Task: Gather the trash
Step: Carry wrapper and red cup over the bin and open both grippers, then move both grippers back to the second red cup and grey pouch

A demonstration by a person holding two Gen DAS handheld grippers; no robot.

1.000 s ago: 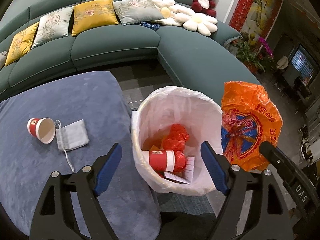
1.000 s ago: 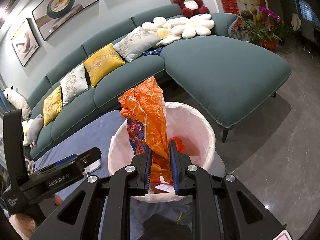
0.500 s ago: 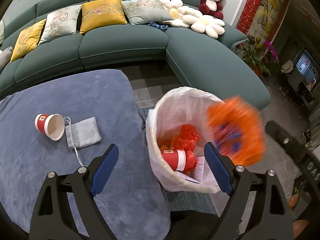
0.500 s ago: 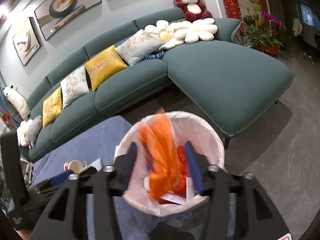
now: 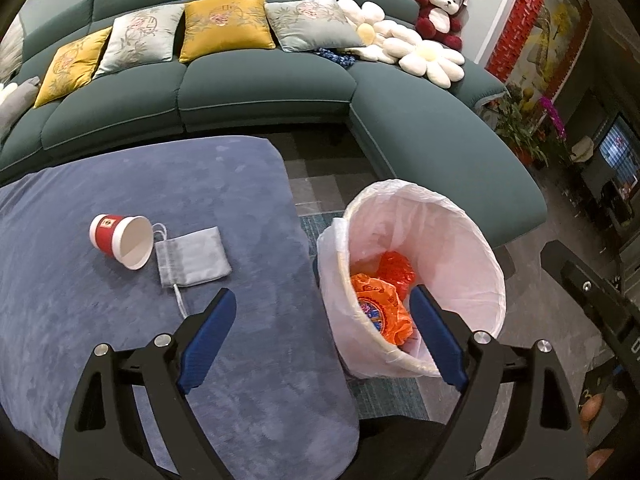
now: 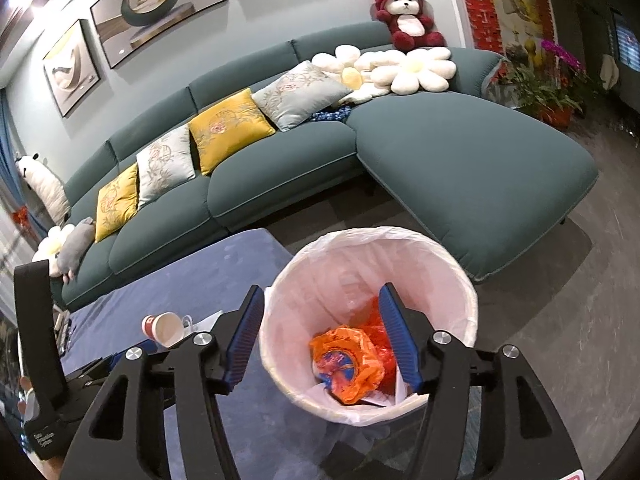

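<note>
Lying on its side with mouth turned right, the cup [image 5: 121, 241] sits far-left of the empty, wide-open left gripper [image 5: 318, 334], nearer it than the opening, empty right gripper [image 6: 322, 336].

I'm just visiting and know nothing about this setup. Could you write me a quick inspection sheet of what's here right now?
Surface: blue cloth-covered table, beside a lined bin.
Job's things: orange bag lies inside the white-lined bin with other red scraps; a red paper cup lies tipped over on the table.
Clutter: a grey drawstring pouch lies next to the cup.
Grippers: left tongs open, empty; right tongs opening above the bin, nothing between them.
Cables: nothing seen.
Surroundings: green sofa with cushions, flower pillows, a red plush bear; framed pictures on the wall.
</note>
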